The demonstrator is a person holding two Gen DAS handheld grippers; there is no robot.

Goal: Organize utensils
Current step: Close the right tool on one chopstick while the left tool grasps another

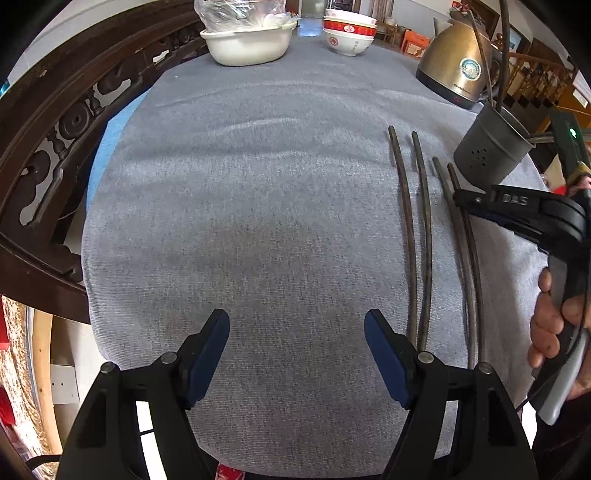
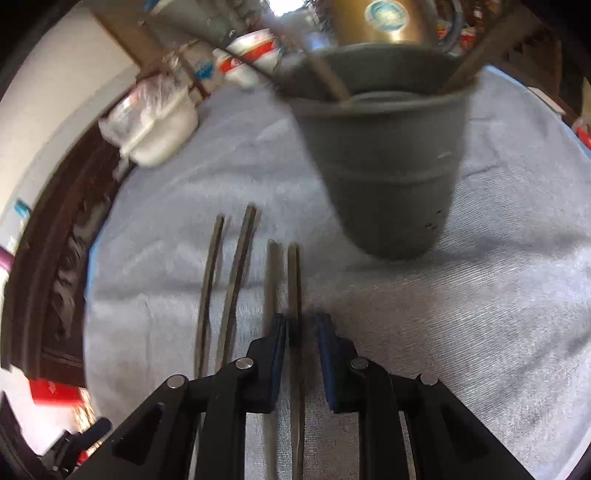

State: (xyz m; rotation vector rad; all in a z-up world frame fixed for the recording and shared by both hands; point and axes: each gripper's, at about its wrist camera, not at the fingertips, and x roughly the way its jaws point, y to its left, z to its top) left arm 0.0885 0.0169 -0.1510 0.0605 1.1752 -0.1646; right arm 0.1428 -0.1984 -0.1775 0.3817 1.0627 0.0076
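**Right tongs narrowed around one chopstick; left tongs wide and empty**

Lower centre of the left wrist view: left tongs (image 1: 296, 356), blue pads spread wide, nothing between them, hanging over bare grey cloth (image 1: 258, 206) on the counter.

Lower centre of the right wrist view: right tongs (image 2: 300, 360), nearly closed, straddling the rightmost chopstick (image 2: 294, 280). Left pad against or just beside the stick, right pad a slim gap off it; too blurred to say whether the stick is truly pinched. Stick flat on the cloth, running up the frame past the pad tips.

Just left of it, touching or nearly so, a second chopstick (image 2: 272, 273), partly under the left finger. Further left, two more chopsticks (image 2: 225, 280), a little apart, all four roughly parallel. Same four in the right half of the left wrist view, as two pairs (image 1: 417, 236), with the right tongs reaching in from the right edge across the outer pair, and a hand (image 1: 554, 325) on the handle.

Beyond the stick tips, upper centre of the right wrist view: grey holder (image 2: 388, 177), upright, with several sticks already leaning inside.

Behind the holder: brass kettle (image 1: 458, 62). Far end of the counter, top of the left wrist view: white basin (image 1: 247, 46) with a plastic bag, and stacked red-and-white bowls (image 1: 349, 33). Left edge: carved dark wood (image 1: 55, 140).
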